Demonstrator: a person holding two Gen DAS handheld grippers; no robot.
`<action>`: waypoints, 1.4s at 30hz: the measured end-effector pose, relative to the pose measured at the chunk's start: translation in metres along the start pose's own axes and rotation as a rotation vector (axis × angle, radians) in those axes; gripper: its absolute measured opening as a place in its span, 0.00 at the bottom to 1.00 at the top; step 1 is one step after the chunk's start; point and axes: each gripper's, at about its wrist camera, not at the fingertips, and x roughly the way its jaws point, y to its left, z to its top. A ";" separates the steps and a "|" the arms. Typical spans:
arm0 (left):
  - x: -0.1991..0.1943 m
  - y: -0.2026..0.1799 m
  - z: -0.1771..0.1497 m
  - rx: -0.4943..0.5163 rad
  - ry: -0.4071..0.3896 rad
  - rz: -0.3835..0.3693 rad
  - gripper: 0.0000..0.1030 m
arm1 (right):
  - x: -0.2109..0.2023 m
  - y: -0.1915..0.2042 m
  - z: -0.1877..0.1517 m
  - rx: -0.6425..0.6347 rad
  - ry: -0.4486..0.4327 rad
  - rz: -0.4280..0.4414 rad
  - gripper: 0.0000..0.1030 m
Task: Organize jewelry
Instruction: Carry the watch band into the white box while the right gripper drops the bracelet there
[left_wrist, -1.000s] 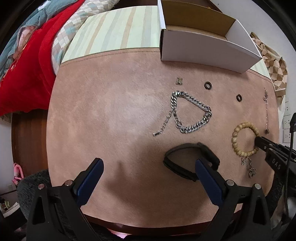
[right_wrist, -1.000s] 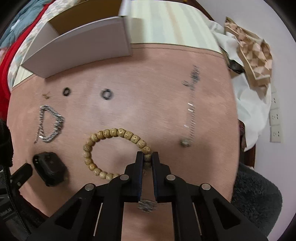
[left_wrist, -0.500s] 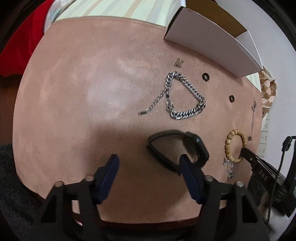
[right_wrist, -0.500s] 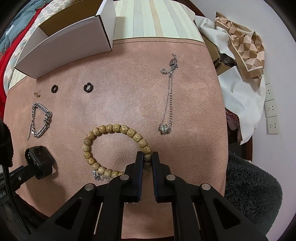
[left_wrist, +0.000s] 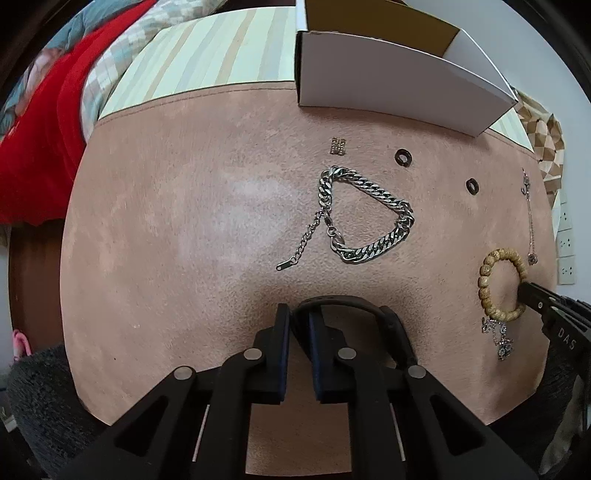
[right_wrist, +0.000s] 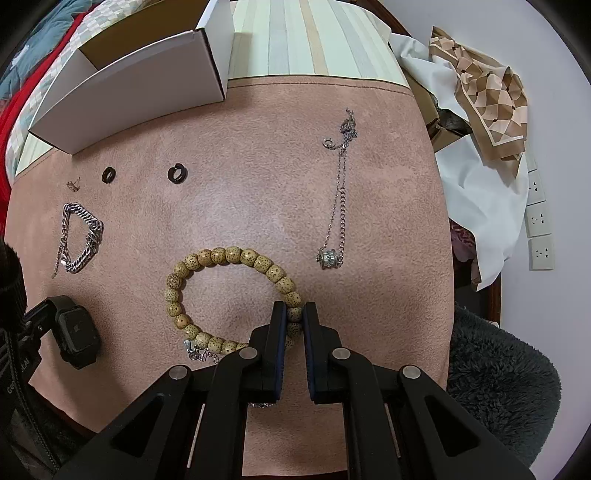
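Note:
My left gripper (left_wrist: 298, 318) is shut on the strap of a black smartwatch (left_wrist: 384, 325) lying on the pink suede mat (left_wrist: 184, 229). The watch also shows in the right wrist view (right_wrist: 75, 338). My right gripper (right_wrist: 294, 314) is shut on a wooden bead bracelet (right_wrist: 207, 258), which also shows in the left wrist view (left_wrist: 487, 266). A silver curb-chain bracelet (left_wrist: 369, 218) lies mid-mat. Two dark rings (left_wrist: 402, 157) (left_wrist: 472, 185), a small gold earring pair (left_wrist: 338, 146) and a thin silver necklace with a bead pendant (right_wrist: 338, 206) lie beyond. An open white box (left_wrist: 388, 85) stands at the mat's far edge.
A small silver charm chain (left_wrist: 500, 338) lies by the bead bracelet. A striped cloth (left_wrist: 207, 70) lies behind the mat, red and checked fabric (left_wrist: 44, 110) at the left, a patterned scarf (right_wrist: 487, 96) and wall sockets (right_wrist: 539, 221) at the right. A dark fuzzy seat (right_wrist: 502, 387) sits below the table edge.
My left gripper has gone from wide open to shut on the watch strap. My right gripper has stayed shut on the bead bracelet.

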 end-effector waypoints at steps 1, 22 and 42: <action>0.004 -0.003 -0.002 0.005 -0.005 0.005 0.06 | 0.000 0.000 0.000 -0.001 0.000 -0.001 0.09; -0.118 -0.062 0.067 0.141 -0.295 0.029 0.06 | -0.115 0.013 0.013 -0.008 -0.281 0.159 0.09; -0.126 -0.041 0.195 0.054 -0.290 -0.172 0.06 | -0.175 0.033 0.134 -0.056 -0.430 0.290 0.09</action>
